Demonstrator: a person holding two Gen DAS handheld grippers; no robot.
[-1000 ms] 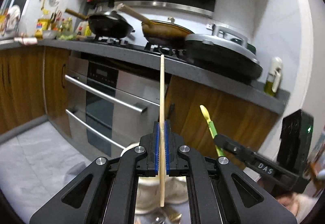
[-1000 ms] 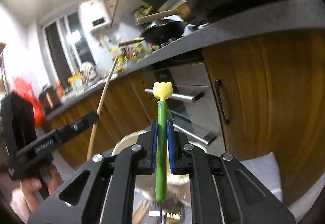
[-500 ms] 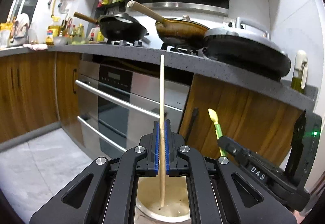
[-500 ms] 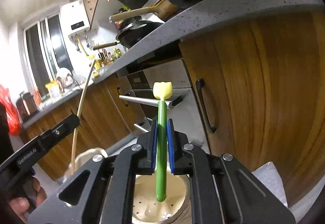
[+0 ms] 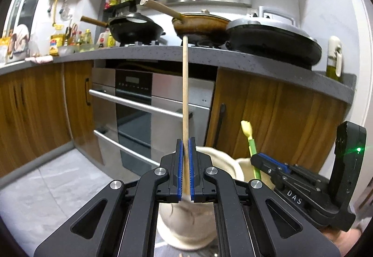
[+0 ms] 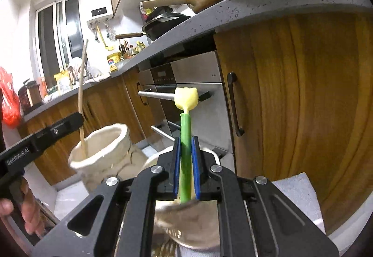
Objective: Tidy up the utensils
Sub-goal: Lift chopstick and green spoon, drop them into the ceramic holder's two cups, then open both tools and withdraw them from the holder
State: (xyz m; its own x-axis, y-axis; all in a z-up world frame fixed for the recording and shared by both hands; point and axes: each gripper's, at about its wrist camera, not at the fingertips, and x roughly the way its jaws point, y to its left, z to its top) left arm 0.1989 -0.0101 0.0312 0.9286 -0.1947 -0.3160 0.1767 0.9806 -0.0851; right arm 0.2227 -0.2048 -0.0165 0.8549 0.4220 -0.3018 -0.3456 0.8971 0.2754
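Note:
My left gripper (image 5: 185, 140) is shut on a long wooden chopstick (image 5: 185, 93) held upright over a cream ceramic jar (image 5: 186, 229). In the right wrist view the chopstick (image 6: 81, 98) has its lower end inside the mouth of that jar (image 6: 102, 147), with the left gripper (image 6: 77, 117) just above the rim. My right gripper (image 6: 186, 140) is shut on a green-handled utensil (image 6: 186, 126) with a yellow tulip-shaped end, standing upright over a second, rounder holder (image 6: 193, 229). The left wrist view shows the same right gripper (image 5: 256, 159) and green utensil (image 5: 250, 140).
A steel oven (image 5: 135, 103) and wooden cupboard doors (image 6: 303, 93) stand close ahead under a grey counter (image 5: 139, 51) with pans. A grey cloth (image 6: 300, 196) lies under the holders. A person's hand (image 6: 28, 210) grips the left tool.
Both grippers have sunk and levelled their roll. The chopstick's lower end has gone down into the cream jar, and the green utensil has come down to the second holder.

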